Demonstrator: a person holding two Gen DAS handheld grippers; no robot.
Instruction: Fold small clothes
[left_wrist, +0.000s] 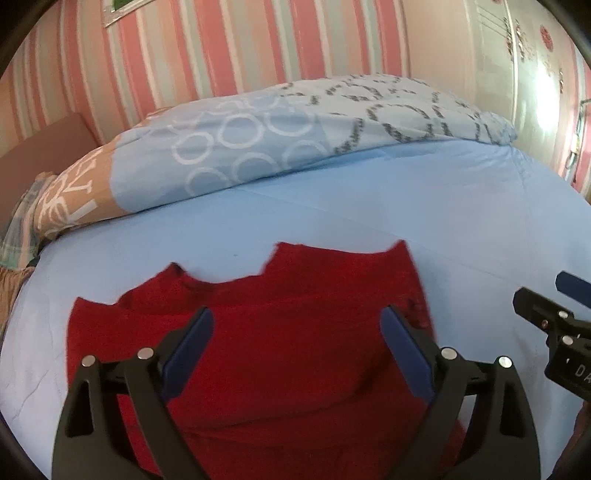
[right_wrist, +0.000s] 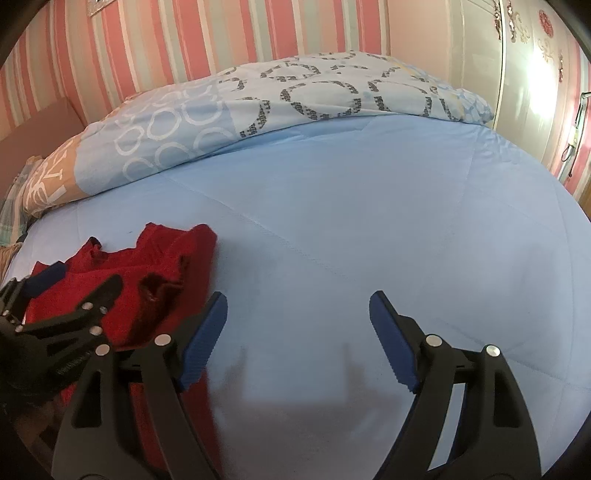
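A red top (left_wrist: 258, 354) lies partly folded on a blue bed (left_wrist: 332, 206), 1 edge ragged. Left gripper (left_wrist: 297, 332) hangs right over it, jaws wide apart, holding nothing. Right gripper (right_wrist: 297, 321) is released too, over bare sheet just beside the top's right edge. Likely between folds; next move prob. needs an edge pinched & carried across.
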